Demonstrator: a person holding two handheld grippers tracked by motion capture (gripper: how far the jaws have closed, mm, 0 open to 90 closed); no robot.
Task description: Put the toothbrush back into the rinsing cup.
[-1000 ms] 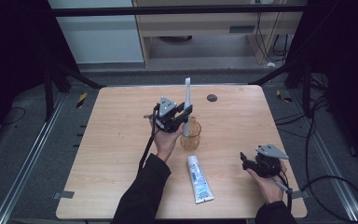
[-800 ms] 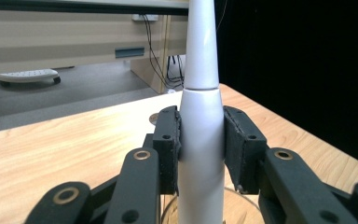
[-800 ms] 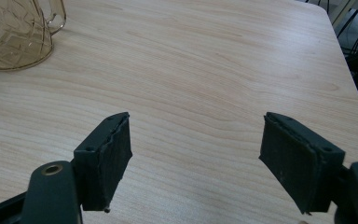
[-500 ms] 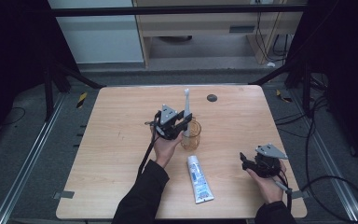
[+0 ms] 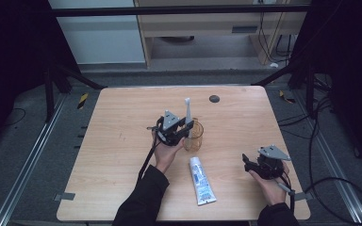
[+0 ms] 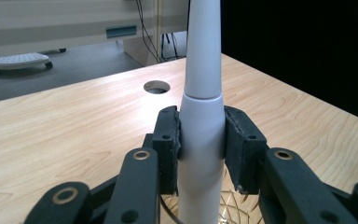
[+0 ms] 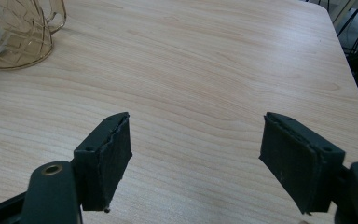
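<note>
A white electric toothbrush (image 5: pixel 187 111) stands upright, and my left gripper (image 5: pixel 184 133) is shut on its handle. In the left gripper view both pads press the handle (image 6: pixel 203 126) from either side. The brush's lower end reaches down into an amber glass cup (image 5: pixel 194 137) at the table's middle, whose rim (image 6: pixel 235 210) shows just below the jaws. My right gripper (image 5: pixel 247 163) rests low near the table's front right, open, with bare tabletop between its fingers (image 7: pixel 196 154). The cup (image 7: pixel 14 32) lies far off at the top left of the right gripper view.
A white toothpaste tube (image 5: pixel 201 181) lies flat in front of the cup, between the two hands. A small round hole (image 5: pixel 214 98) sits in the wooden table (image 5: pixel 122 155) near its far edge. Dark frame rails and cables surround the table.
My left gripper has come down with the toothbrush, lowering it toward and into the cup. The right gripper has stayed where it was.
</note>
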